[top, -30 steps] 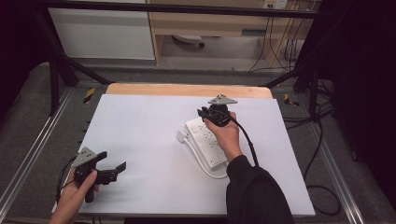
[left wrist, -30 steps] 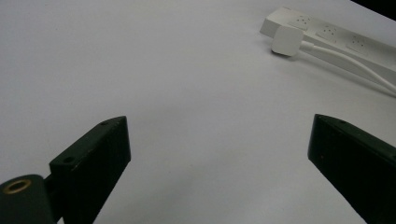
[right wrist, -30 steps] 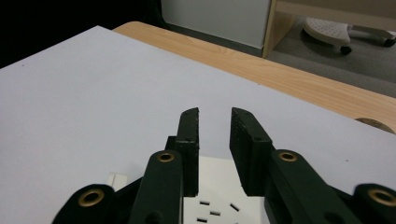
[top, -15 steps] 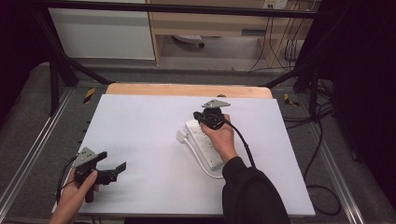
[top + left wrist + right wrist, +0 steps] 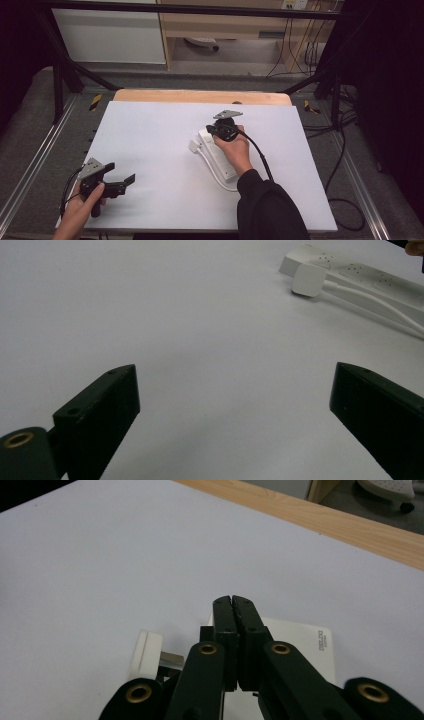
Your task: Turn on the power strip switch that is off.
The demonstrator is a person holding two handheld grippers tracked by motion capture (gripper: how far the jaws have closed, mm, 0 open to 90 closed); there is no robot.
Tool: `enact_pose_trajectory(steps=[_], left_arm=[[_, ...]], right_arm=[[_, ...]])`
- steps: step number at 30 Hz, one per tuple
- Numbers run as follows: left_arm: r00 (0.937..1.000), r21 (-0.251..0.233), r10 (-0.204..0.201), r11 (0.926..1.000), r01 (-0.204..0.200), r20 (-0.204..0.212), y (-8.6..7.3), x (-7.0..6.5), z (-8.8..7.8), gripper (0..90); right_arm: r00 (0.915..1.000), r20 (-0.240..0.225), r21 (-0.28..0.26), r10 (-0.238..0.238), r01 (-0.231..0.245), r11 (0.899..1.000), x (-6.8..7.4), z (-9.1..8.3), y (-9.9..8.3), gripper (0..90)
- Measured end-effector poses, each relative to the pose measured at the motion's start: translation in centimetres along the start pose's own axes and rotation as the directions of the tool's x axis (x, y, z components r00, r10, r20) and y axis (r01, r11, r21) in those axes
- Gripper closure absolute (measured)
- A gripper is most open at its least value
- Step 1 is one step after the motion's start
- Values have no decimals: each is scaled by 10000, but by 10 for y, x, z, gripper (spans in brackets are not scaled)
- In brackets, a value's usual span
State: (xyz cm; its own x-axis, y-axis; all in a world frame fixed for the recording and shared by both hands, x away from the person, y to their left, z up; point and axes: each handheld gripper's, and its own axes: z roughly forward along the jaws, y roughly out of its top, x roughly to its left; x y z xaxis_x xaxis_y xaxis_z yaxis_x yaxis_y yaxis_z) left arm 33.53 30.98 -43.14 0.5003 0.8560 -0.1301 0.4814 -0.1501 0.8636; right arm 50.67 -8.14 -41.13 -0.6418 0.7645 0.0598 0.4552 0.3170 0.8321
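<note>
Right gripper (image 5: 218,131) over far end of white power strip (image 5: 216,155), mid-table, right of centre. Jaws just been closing; now pressed flat together, nothing between them in the right gripper view, tips hanging above the strip's end face. Matte black jaws, brass-coloured rivets at the pivots; grey three-cornered plate on top.

Power strip: long, flat, hard white plastic, squared edges, lying diagonally on the sheet. Socket holes in clusters along its top, seen in the left gripper view. Small grey print on the end nearest the jaws, reads roughly "DELIXI"; not certain. White cable (image 5: 216,176) looping off along its near side, smooth, round in section.

White plug (image 5: 194,146) just beside the strip's far left corner: rounded square block, metal prong showing in the right gripper view. Touching the strip or not: cannot tell.

Left gripper (image 5: 120,186) near table's near-left corner, well apart from the strip. Jaws spread wide, holding nothing, bare sheet between them.

Table (image 5: 150,130): smooth matte white sheet; light wood edge (image 5: 200,96) along the far side.
</note>
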Motion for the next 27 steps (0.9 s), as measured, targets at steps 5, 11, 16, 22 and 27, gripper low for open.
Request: enact_pose_trajectory(steps=[5,11,16,22,27], left_arm=[[10000,1,16,10000,-16,-1,0,0,0,59],[10000,10,7,10000,-7,-6,0,0,0,59],[10000,15,29,10000,-29,-21,0,0,0,59],[10000,21,38,10000,-38,-21,0,0,0,60],[10000,36,35,10000,-35,-20,0,0,0,60]], right_arm=[[9999,-113,353,96,-92,9993,1,1,-5,900],[9995,-157,572,267,-258,9980,1,2,-12,900],[9993,-169,650,324,-313,9974,-1,1,-16,900],[9991,-204,706,381,-366,9968,-1,2,-20,900],[9990,-226,775,377,-358,9964,0,3,-21,900]])
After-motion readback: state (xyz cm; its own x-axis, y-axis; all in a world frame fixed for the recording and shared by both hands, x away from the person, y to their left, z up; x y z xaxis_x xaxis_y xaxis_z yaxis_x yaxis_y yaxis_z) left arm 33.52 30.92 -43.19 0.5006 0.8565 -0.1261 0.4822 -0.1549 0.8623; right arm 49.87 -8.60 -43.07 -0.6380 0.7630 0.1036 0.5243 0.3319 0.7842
